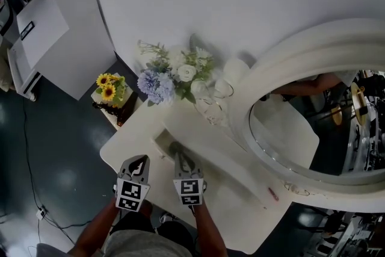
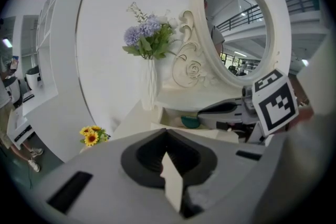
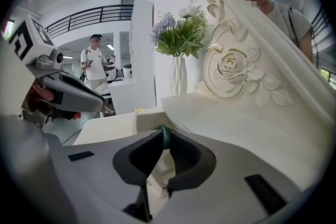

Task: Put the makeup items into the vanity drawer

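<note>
The white vanity [image 1: 252, 213] has its drawer [image 1: 157, 142] pulled out at the front left. My right gripper [image 1: 178, 150] reaches into that drawer. In the right gripper view its jaws [image 3: 164, 136] are nearly together, with a small green makeup item [image 3: 165, 134] pinched at their tips. From the left gripper view the same green item [image 2: 190, 122] shows inside the drawer, at the right gripper's tip. My left gripper [image 1: 139, 161] hovers just left of the drawer, shut, with nothing in it [image 2: 167, 136]. A small pink item [image 1: 272, 194] lies on the tabletop near the mirror's base.
A large oval mirror [image 1: 313, 129] in a carved cream frame stands on the right of the vanity. A vase of blue and white flowers [image 1: 174, 78] stands at the back. Sunflowers [image 1: 108, 87] sit on a low stand at the left. A person stands far off in the right gripper view.
</note>
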Action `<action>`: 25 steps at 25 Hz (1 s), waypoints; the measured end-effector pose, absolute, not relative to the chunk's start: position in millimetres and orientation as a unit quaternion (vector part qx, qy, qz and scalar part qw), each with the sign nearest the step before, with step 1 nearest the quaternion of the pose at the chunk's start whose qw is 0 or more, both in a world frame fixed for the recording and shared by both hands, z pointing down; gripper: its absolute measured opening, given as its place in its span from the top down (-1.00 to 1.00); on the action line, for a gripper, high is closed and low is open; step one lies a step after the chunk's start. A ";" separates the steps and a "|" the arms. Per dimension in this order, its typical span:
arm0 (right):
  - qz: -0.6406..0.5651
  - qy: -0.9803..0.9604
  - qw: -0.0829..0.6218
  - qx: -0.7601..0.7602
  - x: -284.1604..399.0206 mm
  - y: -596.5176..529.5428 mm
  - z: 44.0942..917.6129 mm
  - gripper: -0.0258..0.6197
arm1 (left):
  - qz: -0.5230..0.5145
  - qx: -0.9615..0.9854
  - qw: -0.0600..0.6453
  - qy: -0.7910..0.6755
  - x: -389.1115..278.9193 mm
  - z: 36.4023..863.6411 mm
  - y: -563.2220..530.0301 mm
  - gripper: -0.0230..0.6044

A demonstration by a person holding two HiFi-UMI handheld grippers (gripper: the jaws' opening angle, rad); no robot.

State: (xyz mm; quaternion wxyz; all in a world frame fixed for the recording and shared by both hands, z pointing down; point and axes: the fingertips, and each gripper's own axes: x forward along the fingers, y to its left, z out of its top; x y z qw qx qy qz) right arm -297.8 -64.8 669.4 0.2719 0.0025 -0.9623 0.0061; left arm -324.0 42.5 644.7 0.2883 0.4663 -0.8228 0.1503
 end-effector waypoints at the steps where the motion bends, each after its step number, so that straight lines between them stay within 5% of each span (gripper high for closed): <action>1: 0.014 -0.963 0.269 -0.002 -298.0 -62.2 668.7 0.77 | 0.151 0.467 0.288 -0.822 -324.1 645.3 42.7 0.93; 3: 0.024 -0.964 0.263 -0.009 -297.9 -57.7 667.2 0.47 | 0.152 0.467 0.288 -0.822 -324.1 645.9 42.9 0.93; 5: 0.026 -0.965 0.261 -0.011 -297.3 -55.5 666.4 0.44 | 0.152 0.468 0.287 -0.822 -323.6 645.5 43.1 0.93; 25: 0.012 -0.975 0.221 0.031 -267.2 -72.6 620.9 0.54 | 0.155 0.497 0.241 -0.819 -305.2 606.1 22.6 0.93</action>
